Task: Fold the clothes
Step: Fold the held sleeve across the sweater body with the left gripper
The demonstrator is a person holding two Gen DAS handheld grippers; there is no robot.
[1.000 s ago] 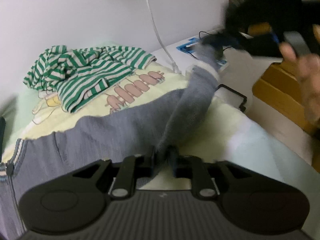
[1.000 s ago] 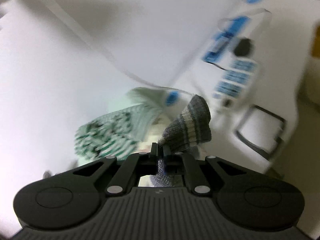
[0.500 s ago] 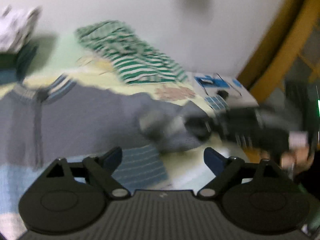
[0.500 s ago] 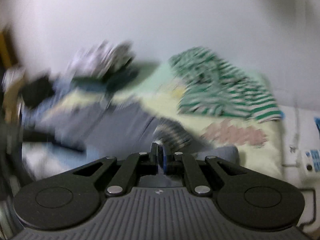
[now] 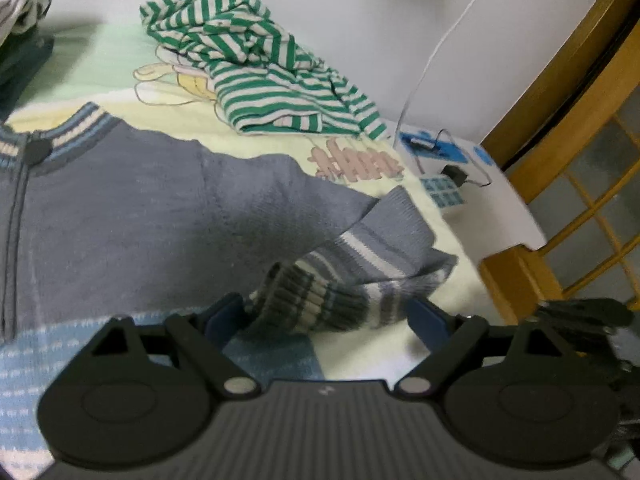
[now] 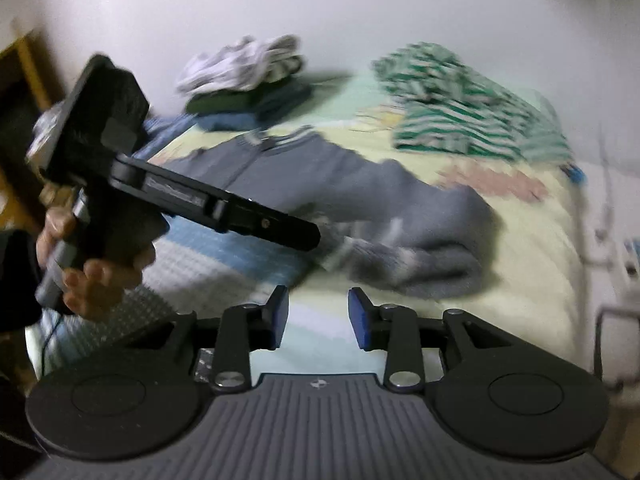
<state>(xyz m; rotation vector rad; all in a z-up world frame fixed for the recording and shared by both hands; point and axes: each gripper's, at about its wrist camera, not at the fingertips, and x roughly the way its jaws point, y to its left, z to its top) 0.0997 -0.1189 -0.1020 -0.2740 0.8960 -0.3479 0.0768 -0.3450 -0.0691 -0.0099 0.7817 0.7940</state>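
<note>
Across the bed's point(image 5: 448, 248) right edge, the grey knit cardigan's striped cuff point(image 5: 316, 300) lies between the closing left gripper's point(image 5: 328, 320) spread jaws; right gripper point(image 6: 318, 316) opening, empty. Sleeve should be laid flat across the body.

Each black plastic two-finger gripper, left point(image 5: 326, 320) and right point(image 6: 318, 318), has a ribbed grey body, two round discs, silver screws and blue rubber pads point(image 6: 357, 319). The person's hand point(image 6: 90, 270) comes out of a dark sleeve point(image 6: 16, 280).
</note>
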